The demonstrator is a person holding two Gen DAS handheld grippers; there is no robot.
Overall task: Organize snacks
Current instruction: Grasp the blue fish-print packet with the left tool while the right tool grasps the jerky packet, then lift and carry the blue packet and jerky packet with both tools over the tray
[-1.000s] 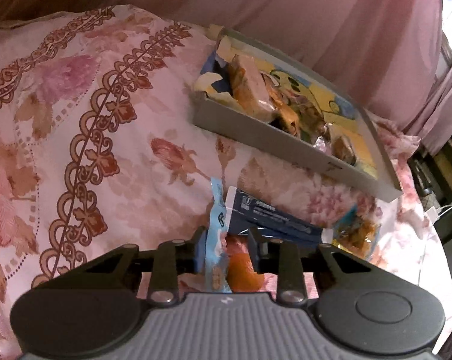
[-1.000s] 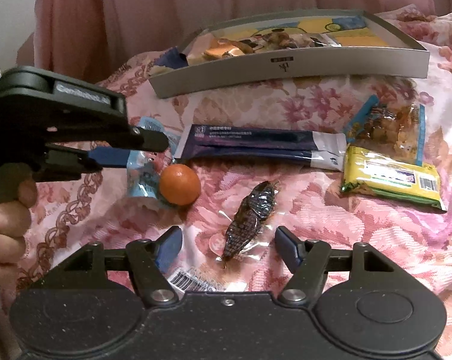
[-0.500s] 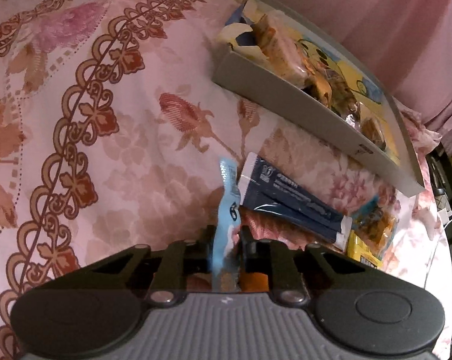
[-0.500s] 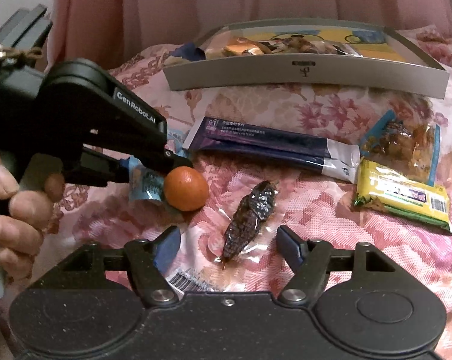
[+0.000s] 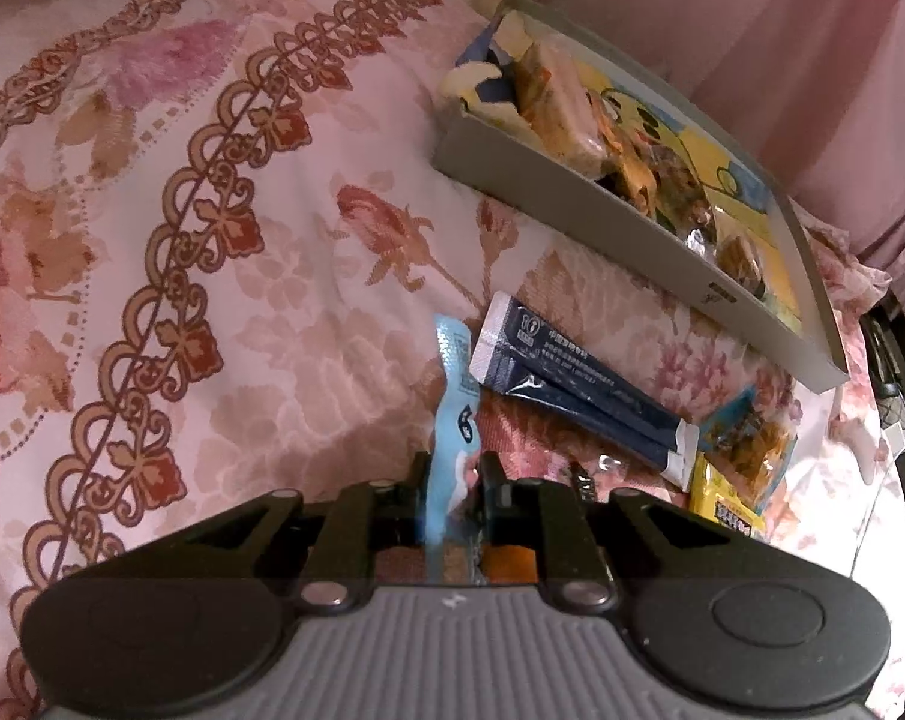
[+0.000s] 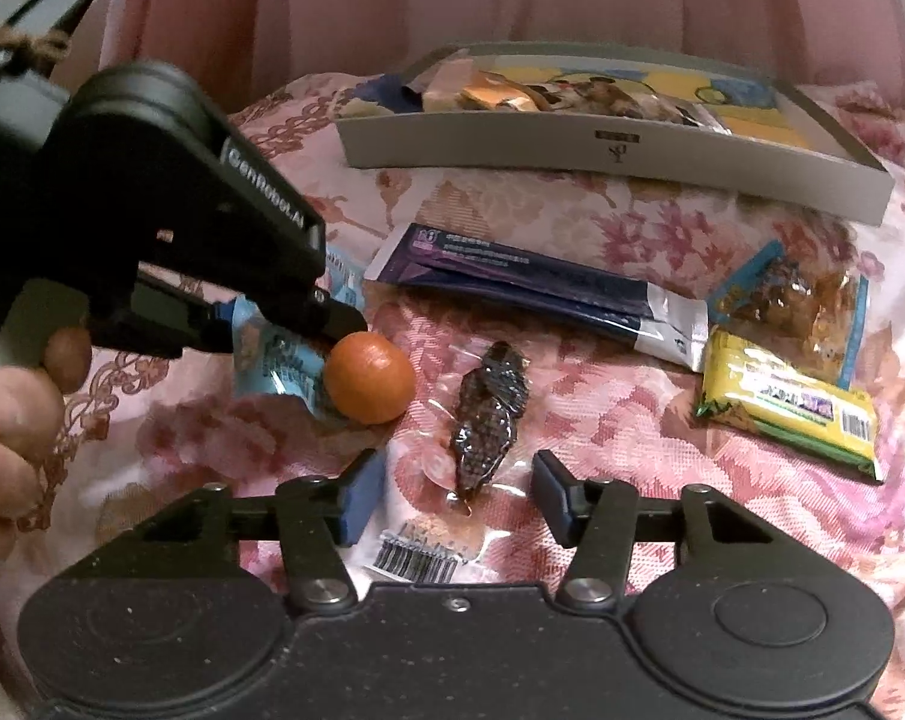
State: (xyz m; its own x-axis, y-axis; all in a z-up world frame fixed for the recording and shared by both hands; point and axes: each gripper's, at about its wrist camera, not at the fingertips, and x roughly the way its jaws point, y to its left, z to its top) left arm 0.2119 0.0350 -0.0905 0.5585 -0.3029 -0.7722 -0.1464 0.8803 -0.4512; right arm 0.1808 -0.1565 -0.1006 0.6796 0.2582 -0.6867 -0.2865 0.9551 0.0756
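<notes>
A: What does the left gripper have?
B: Its jaws pinch a light blue packet, standing on edge, right beside an orange ball on the floral bedspread.
A: And the right gripper?
B: Spread wide, holding nothing, with a dark snack in clear wrap lying between its fingers.
A: The rest?
B: A navy pouch and a yellow packet lie near the grey box, which already holds snacks.

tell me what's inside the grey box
The grey box holds several snack packets, orange and brown ones near its left end, lying on a yellow and blue printed bottom. The front wall and the pile hide anything lower down.
</notes>
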